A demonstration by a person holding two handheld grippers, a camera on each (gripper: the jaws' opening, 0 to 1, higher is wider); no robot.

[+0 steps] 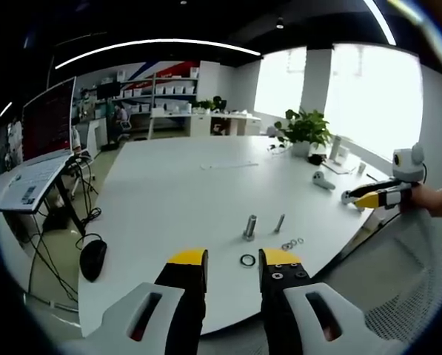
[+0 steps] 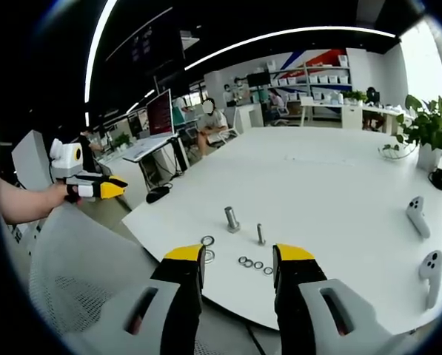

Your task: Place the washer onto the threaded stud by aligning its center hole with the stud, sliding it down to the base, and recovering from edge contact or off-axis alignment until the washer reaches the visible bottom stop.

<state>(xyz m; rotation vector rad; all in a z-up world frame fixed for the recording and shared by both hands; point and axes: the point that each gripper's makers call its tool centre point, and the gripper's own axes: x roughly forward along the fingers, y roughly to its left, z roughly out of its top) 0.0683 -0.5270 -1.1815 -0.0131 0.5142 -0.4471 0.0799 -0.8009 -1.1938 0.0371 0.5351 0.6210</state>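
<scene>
A thick threaded stud (image 1: 250, 226) (image 2: 232, 219) stands upright on the white table (image 1: 176, 192) (image 2: 317, 177), with a thinner bolt (image 1: 280, 222) (image 2: 260, 234) upright beside it. A large dark washer (image 1: 248, 259) (image 2: 207, 240) lies flat near the table edge, and several small washers (image 1: 291, 243) (image 2: 256, 265) lie close by. My left gripper (image 1: 234, 260) is open and empty, just short of the table edge with the large washer showing between its jaws. My right gripper (image 2: 240, 255) is also open and empty, off the table edge in front of the washers. Each gripper shows in the other's view (image 1: 376, 198) (image 2: 95, 188), held in a hand.
A mesh chair back (image 2: 80, 266) (image 1: 420, 274) lies between the grippers and the table edge. Two white controllers (image 2: 415, 214) rest on the table's right side, and a potted plant (image 1: 306, 129) stands at the far edge. A laptop desk (image 1: 35, 177) and cables stand to the left.
</scene>
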